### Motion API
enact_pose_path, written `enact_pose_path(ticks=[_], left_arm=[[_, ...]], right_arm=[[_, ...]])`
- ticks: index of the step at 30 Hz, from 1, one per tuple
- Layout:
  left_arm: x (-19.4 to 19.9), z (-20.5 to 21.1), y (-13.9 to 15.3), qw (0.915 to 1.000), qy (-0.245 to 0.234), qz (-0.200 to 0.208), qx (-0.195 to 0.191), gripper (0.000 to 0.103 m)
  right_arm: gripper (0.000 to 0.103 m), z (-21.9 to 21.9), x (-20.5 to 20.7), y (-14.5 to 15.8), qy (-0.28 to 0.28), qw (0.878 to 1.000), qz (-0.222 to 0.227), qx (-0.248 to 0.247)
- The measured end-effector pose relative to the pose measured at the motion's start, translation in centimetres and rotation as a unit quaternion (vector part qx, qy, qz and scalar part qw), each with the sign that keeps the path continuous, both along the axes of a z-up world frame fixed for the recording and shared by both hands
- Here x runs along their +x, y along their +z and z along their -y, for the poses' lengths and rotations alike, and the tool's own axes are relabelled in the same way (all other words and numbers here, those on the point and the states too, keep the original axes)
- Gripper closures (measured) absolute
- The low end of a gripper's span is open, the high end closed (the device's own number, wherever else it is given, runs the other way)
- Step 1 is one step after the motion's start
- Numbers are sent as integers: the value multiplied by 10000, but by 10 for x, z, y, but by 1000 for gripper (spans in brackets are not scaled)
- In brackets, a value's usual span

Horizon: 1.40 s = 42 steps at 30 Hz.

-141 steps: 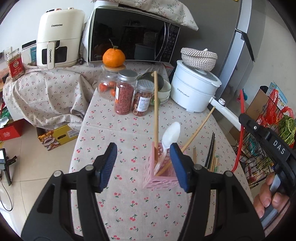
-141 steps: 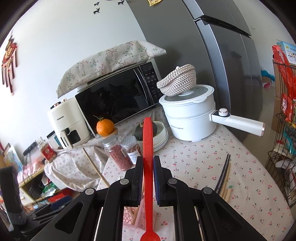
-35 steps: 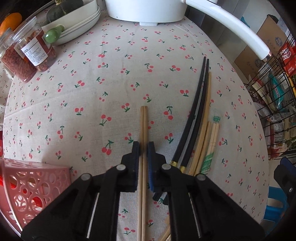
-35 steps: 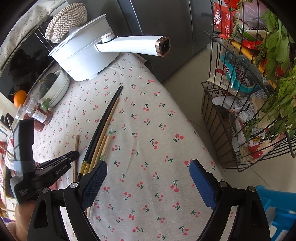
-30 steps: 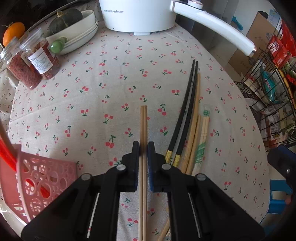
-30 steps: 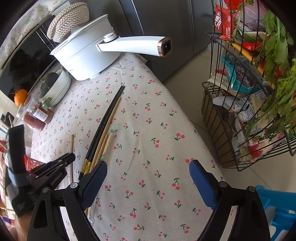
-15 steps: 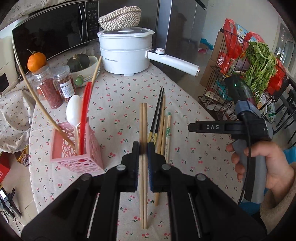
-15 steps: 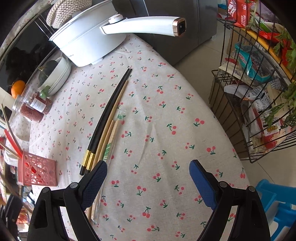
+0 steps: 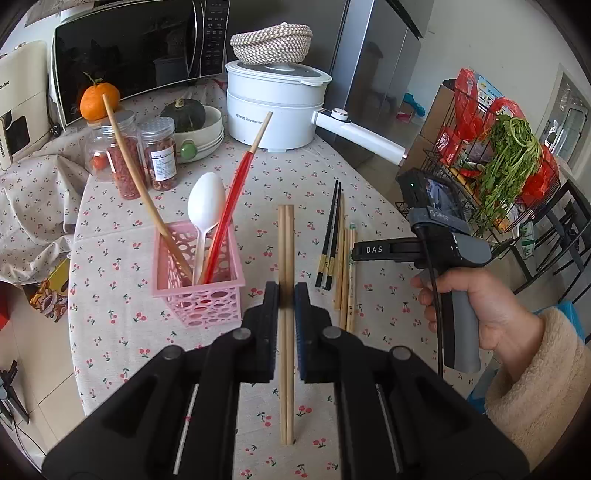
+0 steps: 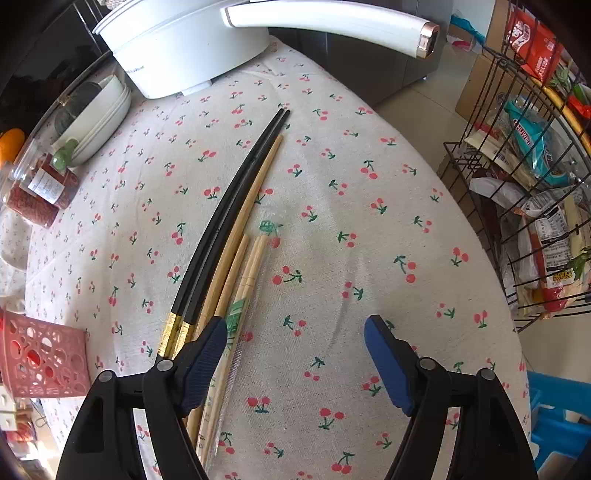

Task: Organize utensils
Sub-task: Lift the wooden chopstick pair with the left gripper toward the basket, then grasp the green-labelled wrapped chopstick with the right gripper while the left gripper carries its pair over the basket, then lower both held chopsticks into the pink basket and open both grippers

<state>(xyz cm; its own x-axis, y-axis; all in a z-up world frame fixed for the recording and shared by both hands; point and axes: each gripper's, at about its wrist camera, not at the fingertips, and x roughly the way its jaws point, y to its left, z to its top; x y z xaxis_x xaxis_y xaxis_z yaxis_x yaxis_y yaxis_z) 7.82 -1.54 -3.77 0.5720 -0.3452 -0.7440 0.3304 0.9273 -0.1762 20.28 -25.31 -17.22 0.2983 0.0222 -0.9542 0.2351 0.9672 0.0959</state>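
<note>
My left gripper [image 9: 285,295] is shut on a pair of light wooden chopsticks [image 9: 285,240], held above the cherry-print tablecloth to the right of the pink utensil basket [image 9: 199,280]. The basket holds a white spoon [image 9: 205,210], a red utensil [image 9: 231,206] and a long wooden stick [image 9: 136,173]. Black chopsticks [image 10: 229,214] and several bamboo ones [image 10: 243,258] lie on the cloth. My right gripper [image 10: 295,354] hangs low over the cloth with its jaws closing; bare cloth lies between them, and its left finger [image 10: 203,354] overlaps the bamboo chopsticks' near ends.
A white electric pot [image 9: 273,107] with a long handle [image 10: 325,22], stacked bowls with a squash [image 9: 192,122], two spice jars [image 9: 147,155], an orange and a microwave stand at the back. A wire rack [image 10: 524,184] of groceries stands beyond the table's right edge.
My left gripper lifted the wooden chopsticks off the cloth and tilted up, bringing the basket and pot into view. My right gripper sank toward the chopsticks on the cloth and its jaws narrowed.
</note>
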Motion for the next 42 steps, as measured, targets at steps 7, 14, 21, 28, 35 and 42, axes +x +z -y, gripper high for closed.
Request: enact_pose_path(ticks=[7, 14, 21, 28, 35, 42], left_arm=[[-1, -8, 1, 9999, 43, -41, -92, 93], [-4, -14, 5, 9999, 53, -1, -134, 93], [-12, -25, 21, 9994, 95, 264, -197, 93], [-26, -50, 58, 9934, 296, 908, -640, 93], [-35, -83, 95, 9689, 930, 1978, -1161, 93], [-18, -95, 86, 9544, 1316, 2499, -967, 93]], right_arm=[[49, -23, 7, 0, 289, 9979, -68, -570], [98, -23, 1, 4, 464, 9988, 5, -161], [98, 9, -16, 29, 356, 9966, 438, 608], [98, 20, -61, 102, 389, 9829, 1630, 759], [98, 11, -86, 149, 407, 9641, 2484, 849], [98, -9, -87, 153, 574, 9583, 2692, 762]])
